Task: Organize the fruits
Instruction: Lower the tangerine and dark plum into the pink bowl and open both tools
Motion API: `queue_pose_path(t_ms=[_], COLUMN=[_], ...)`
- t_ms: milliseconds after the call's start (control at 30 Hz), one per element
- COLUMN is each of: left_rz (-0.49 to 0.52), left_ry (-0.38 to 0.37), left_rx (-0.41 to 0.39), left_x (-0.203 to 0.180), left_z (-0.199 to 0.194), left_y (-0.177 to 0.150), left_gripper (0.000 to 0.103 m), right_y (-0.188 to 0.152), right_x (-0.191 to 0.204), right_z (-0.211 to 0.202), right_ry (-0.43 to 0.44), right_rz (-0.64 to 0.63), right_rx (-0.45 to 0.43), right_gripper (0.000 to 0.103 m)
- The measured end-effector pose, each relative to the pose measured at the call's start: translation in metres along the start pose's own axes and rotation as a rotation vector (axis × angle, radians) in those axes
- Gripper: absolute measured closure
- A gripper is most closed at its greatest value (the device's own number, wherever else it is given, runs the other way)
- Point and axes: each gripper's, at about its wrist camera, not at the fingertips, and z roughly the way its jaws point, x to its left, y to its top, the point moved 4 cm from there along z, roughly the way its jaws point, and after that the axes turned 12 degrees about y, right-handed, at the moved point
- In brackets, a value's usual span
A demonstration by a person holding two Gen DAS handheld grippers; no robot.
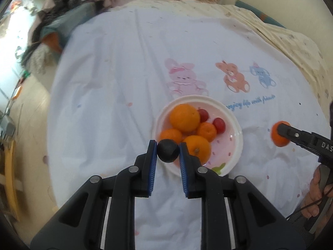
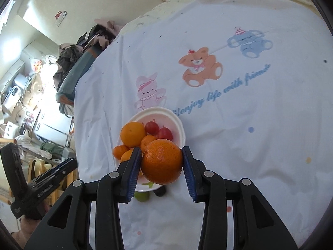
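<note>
Far left, beyond the cloth edge: heap of dark clothes (image 1: pixel 68 14) on a grey-green cushion, cluttered room behind it.

Left gripper (image 1: pixel 168 152) clenched on a small dark round fruit (image 1: pixel 168 150), blue pads pressed to either side, held over the near left rim of the bowl.

White bowl (image 1: pixel 233 152) sits on the white cloth (image 1: pixel 116 95), just below the printed pink rabbit (image 1: pixel 183 79). Contents, left to right in the left wrist view: small orange (image 1: pixel 170 135) at the near left, large orange (image 1: pixel 184 117) at the back, another orange (image 1: pixel 197 148) at the near edge partly hidden by the right-hand finger, small orange (image 1: pixel 207 131) mid-bowl, two red cherry-like fruits (image 1: pixel 218 125) at the back right. Right part of the bowl floor is bare.

Right wrist view: a green fruit (image 2: pixel 142 196) and a dark one (image 2: pixel 160 191) lie on the cloth just beside the near rim, both partly hidden by the bowl and the held fruit.

Right gripper (image 2: pixel 162 163) grasps a big orange (image 2: pixel 162 162) between its pads; in its own view this blocks the bowl's near side. From the left view it hangs to the right of the bowl, apart from it. Printed bears (image 1: pixel 235 77) and blue lettering lie behind.
</note>
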Motion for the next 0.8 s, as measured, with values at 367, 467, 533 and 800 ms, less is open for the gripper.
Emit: queue_pose_path(t_ms=[367, 467, 533, 800], left_rz=[0.061, 0.058, 0.06, 0.089], left_ry=[-0.078, -0.095, -0.119, -0.126], left_rx=[0.057, 0.075, 0.078, 0.104], left_x=[-0.046, -0.05, -0.053, -0.062], left_z=[0.052, 0.065, 0.07, 0.083], left_y=[0.01, 0.009, 0.01, 0.014], left_gripper=[0.085, 0.085, 0.085, 0.073], right_y=[0.011, 0.011, 0.01, 0.008], right_x=[-0.017, -0.023, -0.026, -0.034], right_z=[0.059, 0.076, 0.085, 0.1], right_ry=[0.029, 0.028, 0.024, 0.014], right_rz=[0.045, 0.057, 0.062, 0.085], right_rx=[0.123, 0.155, 0.174, 0.203], right_gripper=[0.062, 0.062, 0.061, 0.06])
